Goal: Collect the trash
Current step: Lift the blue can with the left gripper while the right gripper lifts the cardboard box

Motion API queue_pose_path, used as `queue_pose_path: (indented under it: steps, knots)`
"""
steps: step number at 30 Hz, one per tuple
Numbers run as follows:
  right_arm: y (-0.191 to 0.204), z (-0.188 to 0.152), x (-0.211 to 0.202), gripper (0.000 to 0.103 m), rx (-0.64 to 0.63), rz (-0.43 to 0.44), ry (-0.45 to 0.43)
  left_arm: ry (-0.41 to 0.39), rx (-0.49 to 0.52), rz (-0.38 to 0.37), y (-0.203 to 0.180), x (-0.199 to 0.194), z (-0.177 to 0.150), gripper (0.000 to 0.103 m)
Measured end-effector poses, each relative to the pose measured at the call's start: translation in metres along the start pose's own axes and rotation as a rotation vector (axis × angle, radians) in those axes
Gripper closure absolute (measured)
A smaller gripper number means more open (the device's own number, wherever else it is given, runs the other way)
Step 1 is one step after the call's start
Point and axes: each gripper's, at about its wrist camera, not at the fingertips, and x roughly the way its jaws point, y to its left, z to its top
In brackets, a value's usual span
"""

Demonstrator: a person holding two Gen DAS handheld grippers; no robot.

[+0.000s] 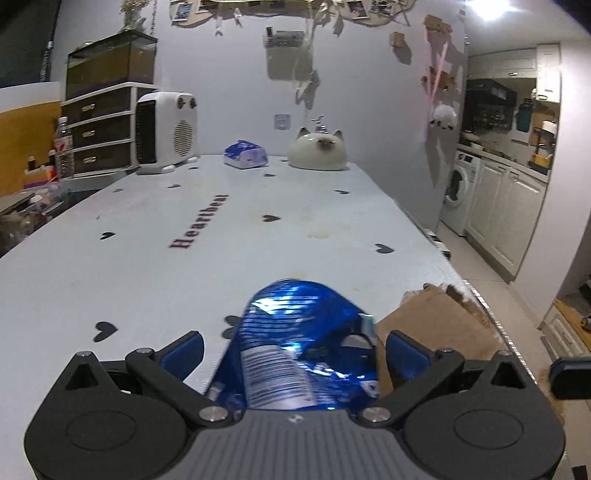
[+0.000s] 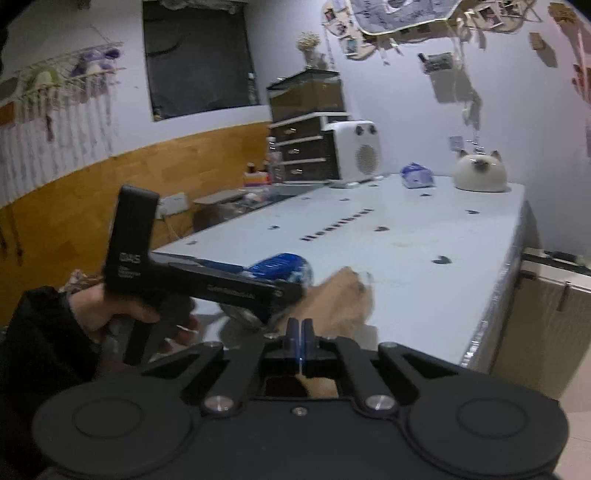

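Trash is gathered: crumpled blue foil wrapper (image 1: 295, 350) sits between the left hand-held gripper (image 1: 295, 350) pads, grip uncertain; right hand-held gripper (image 2: 300, 328) is clamped shut on torn brown paper (image 2: 343, 299) over the tabletop (image 1: 147, 258)

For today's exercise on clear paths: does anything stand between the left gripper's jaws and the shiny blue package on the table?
Nothing visible does. The blue package lies in the gap of the left gripper, whose jaws stand open on either side of it. The brown paper lies to its right, outside the jaws.

My views are dim and bluish; a ceiling lamp (image 1: 487, 9) glares upper right, fisheye bends edges, cardboard (image 2: 341, 299) blurred
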Motion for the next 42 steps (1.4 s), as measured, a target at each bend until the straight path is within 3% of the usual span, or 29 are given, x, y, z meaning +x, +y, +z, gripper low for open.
queue_pose_path:
  steps: [2, 4, 6, 7, 12, 16, 20, 24, 30, 34, 35, 42]
  knots:
    - [-0.006, 0.001, 0.000, 0.088, 0.042, -0.019, 0.002, 0.007, 0.001, 0.018, 0.002, 0.002, 0.000, 0.000]
    - [-0.013, 0.003, 0.000, 0.050, 0.115, -0.037, -0.001, 0.009, 0.005, 0.015, 0.002, 0.003, -0.001, 0.000]
    - [-0.019, 0.006, 0.004, 0.026, 0.195, -0.060, -0.004, 0.010, 0.007, 0.009, 0.002, 0.003, -0.001, 0.000]
    - [-0.023, 0.009, 0.008, 0.020, 0.246, -0.066, 0.002, 0.011, 0.005, 0.000, 0.003, 0.003, -0.001, 0.000]
    - [-0.040, 0.016, 0.042, 0.017, 0.456, -0.053, 0.124, 0.018, 0.008, -0.031, 0.003, 0.004, -0.002, 0.000]
    - [-0.038, 0.015, 0.063, 0.018, 0.452, -0.027, 0.200, 0.047, 0.036, 0.031, 0.005, 0.010, -0.005, 0.000]
    - [-0.027, 0.006, 0.078, 0.035, 0.399, 0.005, 0.266, 0.082, 0.049, 0.067, 0.007, 0.018, -0.006, 0.000]
    - [-0.027, 0.000, 0.076, 0.043, 0.399, 0.016, 0.247, 0.063, 0.020, 0.030, 0.011, 0.014, -0.005, 0.000]
    - [-0.030, -0.003, 0.066, 0.045, 0.391, 0.001, 0.227, 0.066, -0.068, -0.024, 0.019, 0.018, 0.000, 0.000]
    - [-0.028, 0.000, 0.064, 0.045, 0.378, -0.006, 0.221, 0.092, -0.070, -0.012, 0.022, 0.025, 0.001, 0.007]
    - [-0.027, 0.000, 0.064, 0.045, 0.374, -0.007, 0.219, 0.095, -0.070, -0.010, 0.022, 0.026, 0.002, 0.016]
    - [-0.027, 0.002, 0.059, 0.047, 0.361, -0.031, 0.191, 0.036, -0.020, -0.018, 0.013, 0.008, 0.002, 0.016]
